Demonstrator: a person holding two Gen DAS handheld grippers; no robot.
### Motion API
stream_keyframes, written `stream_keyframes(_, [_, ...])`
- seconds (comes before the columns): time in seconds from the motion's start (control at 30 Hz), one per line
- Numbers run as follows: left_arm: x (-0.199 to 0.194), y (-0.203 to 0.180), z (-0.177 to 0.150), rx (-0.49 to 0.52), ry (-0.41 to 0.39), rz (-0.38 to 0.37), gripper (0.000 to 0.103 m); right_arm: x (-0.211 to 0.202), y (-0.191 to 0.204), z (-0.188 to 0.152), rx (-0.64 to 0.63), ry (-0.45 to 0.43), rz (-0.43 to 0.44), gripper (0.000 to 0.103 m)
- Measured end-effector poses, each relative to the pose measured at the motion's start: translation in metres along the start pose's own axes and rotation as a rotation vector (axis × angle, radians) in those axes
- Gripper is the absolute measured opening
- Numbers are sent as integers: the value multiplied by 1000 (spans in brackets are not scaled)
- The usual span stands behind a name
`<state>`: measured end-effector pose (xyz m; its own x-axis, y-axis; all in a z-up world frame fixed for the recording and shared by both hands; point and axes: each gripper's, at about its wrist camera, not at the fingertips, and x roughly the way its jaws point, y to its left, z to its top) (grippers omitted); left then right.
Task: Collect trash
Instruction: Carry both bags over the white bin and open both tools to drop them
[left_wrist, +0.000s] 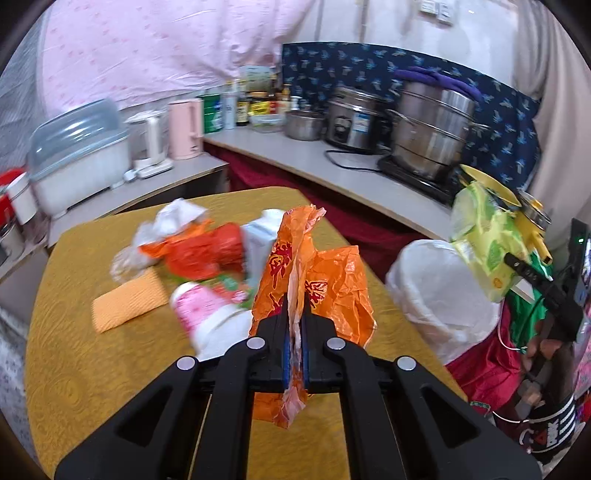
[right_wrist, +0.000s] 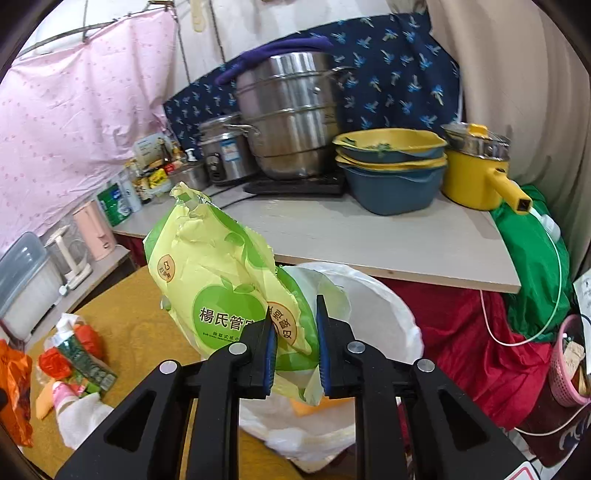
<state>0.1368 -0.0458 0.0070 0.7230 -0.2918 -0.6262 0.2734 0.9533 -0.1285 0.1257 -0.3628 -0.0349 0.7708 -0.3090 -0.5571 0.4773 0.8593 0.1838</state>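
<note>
Two grippers each carry a piece of trash above a yellow-clothed table (left_wrist: 74, 354). The left gripper (left_wrist: 295, 325) has its fingers pressed together on a crumpled orange plastic bag (left_wrist: 325, 280), which stands up between the pads and hangs below them, lifted clear of the tabletop. The right gripper (right_wrist: 293, 343) pinches a yellow-green tissue packet (right_wrist: 218, 291) printed with an apple design, its fingers held slightly apart by the packet's bulk. That packet hangs over a bin lined with a white bag (right_wrist: 391, 306), which stands just beside the table's edge, in front of a counter with steel pots (right_wrist: 291, 114). More litter lies on the table: a red-orange bag (left_wrist: 199, 254), a pink-and-white paper cup (left_wrist: 203, 314) tipped on its side, white crumpled plastic (left_wrist: 177, 214), and an orange cloth (left_wrist: 125, 302).
</note>
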Motion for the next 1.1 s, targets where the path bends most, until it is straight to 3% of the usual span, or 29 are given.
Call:
stream_keyframes(0.47, [83, -153, 27, 123, 61, -267, 4, 25, -62, -14, 39, 56, -89, 18])
stream_keyframes(0.63, [119, -182, 27, 121, 105, -303, 4, 34, -73, -15, 53, 71, -107, 20])
stream_keyframes(0.9, [161, -196, 18, 120, 172, -310, 6, 49, -75, -15, 54, 86, -111, 25])
stream_keyframes(1.0, [168, -195, 17, 117, 175, -305, 20, 51, -70, -14, 50, 81, -98, 39])
stream_keyframes(1.07, [169, -192, 18, 103, 171, -305, 46, 51, -66, -13, 44, 68, -89, 50])
stream_keyframes(1.1, [168, -189, 19, 95, 160, -300, 49, 51, -65, -12, 44, 63, -85, 51])
